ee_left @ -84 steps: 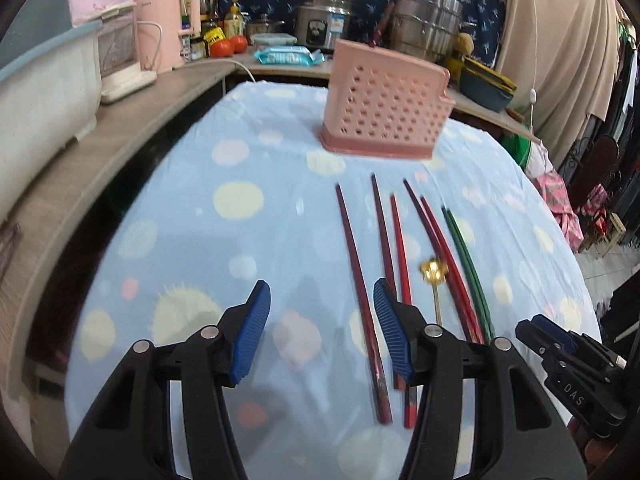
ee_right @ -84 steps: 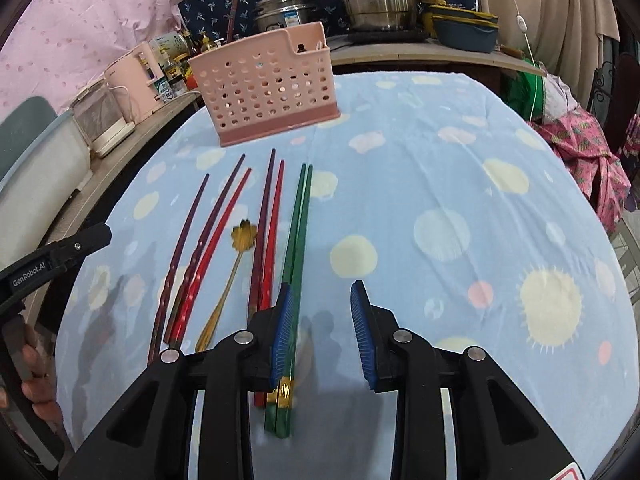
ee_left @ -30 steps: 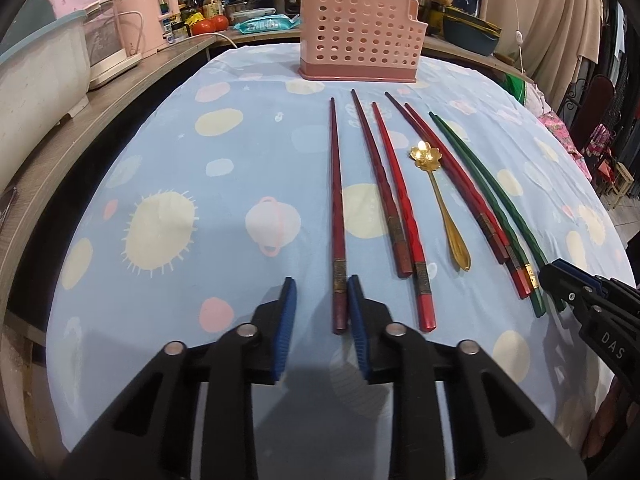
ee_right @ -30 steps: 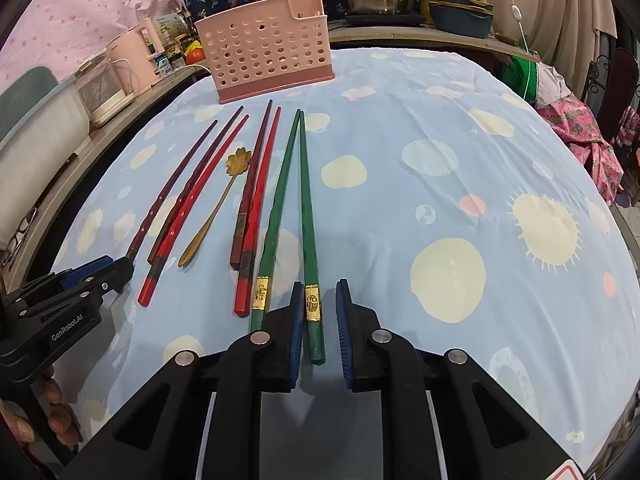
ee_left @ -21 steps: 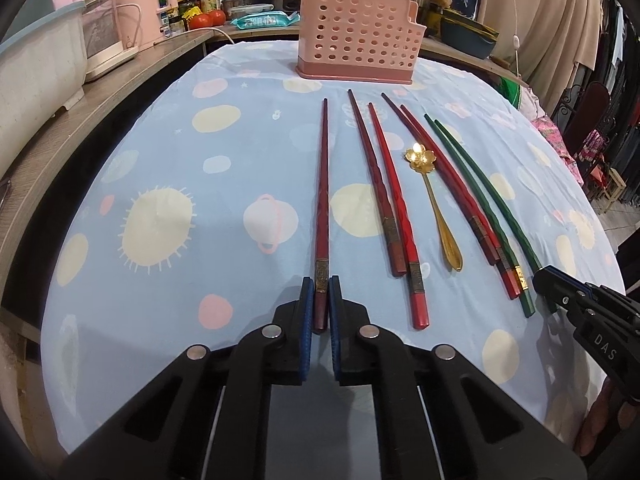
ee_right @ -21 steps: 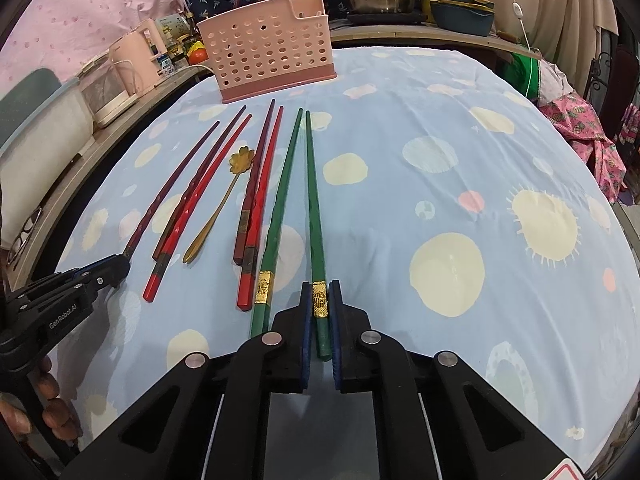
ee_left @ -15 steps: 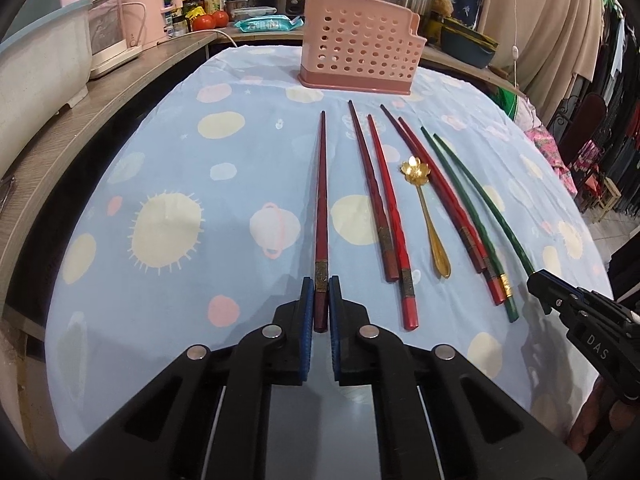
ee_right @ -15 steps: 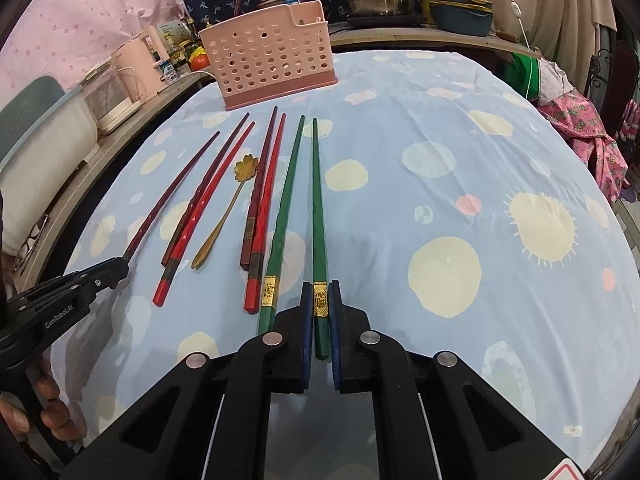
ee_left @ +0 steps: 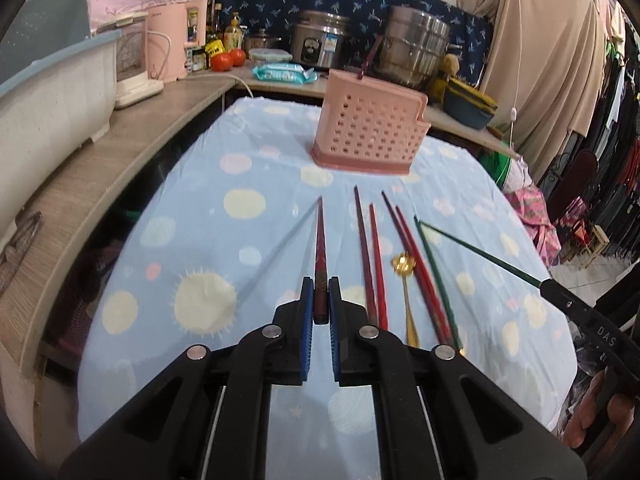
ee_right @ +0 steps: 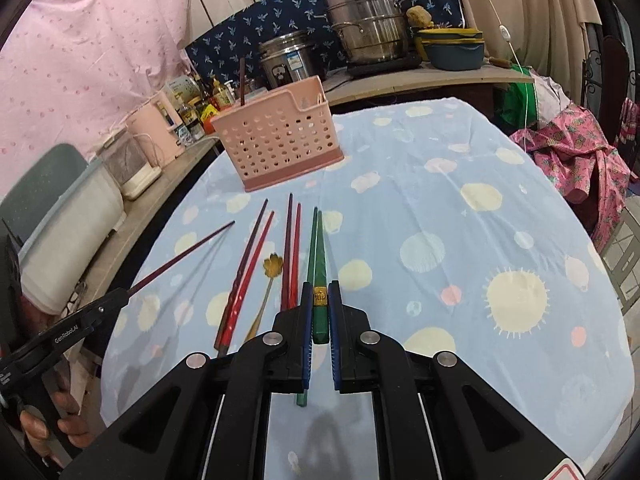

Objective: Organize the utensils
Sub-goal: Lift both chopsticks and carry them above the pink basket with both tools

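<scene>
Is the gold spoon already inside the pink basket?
No, the gold spoon lies flat on the tablecloth among the chopsticks, well short of the pink basket.

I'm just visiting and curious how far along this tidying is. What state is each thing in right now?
Left tongs: shut on dark red chopstick, lifted off the cloth.
Right tongs: shut on green chopstick, lifted.
Second green chopstick: lying flat.
Four red chopsticks: lying flat.
Gold spoon: lying flat.
Pink basket: upright, one stick inside.
</scene>
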A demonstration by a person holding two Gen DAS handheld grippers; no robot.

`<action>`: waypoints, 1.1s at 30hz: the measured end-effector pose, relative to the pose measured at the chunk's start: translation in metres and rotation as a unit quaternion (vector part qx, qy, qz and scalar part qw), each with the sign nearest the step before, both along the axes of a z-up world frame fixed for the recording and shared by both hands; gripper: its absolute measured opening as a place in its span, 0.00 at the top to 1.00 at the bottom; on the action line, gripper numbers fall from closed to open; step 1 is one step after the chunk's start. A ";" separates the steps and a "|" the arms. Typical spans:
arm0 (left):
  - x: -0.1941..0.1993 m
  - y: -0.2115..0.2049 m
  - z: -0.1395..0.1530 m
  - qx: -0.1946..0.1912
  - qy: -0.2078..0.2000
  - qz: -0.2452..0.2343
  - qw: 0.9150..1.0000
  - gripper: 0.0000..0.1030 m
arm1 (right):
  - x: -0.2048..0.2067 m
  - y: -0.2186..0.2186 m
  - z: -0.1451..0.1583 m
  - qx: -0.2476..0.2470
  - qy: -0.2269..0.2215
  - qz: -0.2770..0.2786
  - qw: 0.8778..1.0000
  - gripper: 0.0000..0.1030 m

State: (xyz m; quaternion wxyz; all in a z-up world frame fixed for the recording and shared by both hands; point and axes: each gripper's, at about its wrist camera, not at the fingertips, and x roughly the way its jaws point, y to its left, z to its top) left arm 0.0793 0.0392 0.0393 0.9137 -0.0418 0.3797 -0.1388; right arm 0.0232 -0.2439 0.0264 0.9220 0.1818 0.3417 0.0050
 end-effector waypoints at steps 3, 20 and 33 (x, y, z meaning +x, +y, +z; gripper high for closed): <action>0.010 0.000 0.018 -0.003 -0.018 0.002 1.000 0.93 | 0.008 -0.010 0.021 0.000 -0.027 -0.007 1.000 0.93; 0.092 -0.013 0.111 -0.037 -0.102 0.009 0.994 0.93 | 0.087 -0.048 0.098 0.005 -0.109 -0.018 0.994 0.93; 0.145 -0.042 0.199 -0.085 -0.187 -0.006 0.979 0.93 | 0.155 -0.050 0.165 0.009 -0.193 -0.013 0.981 0.93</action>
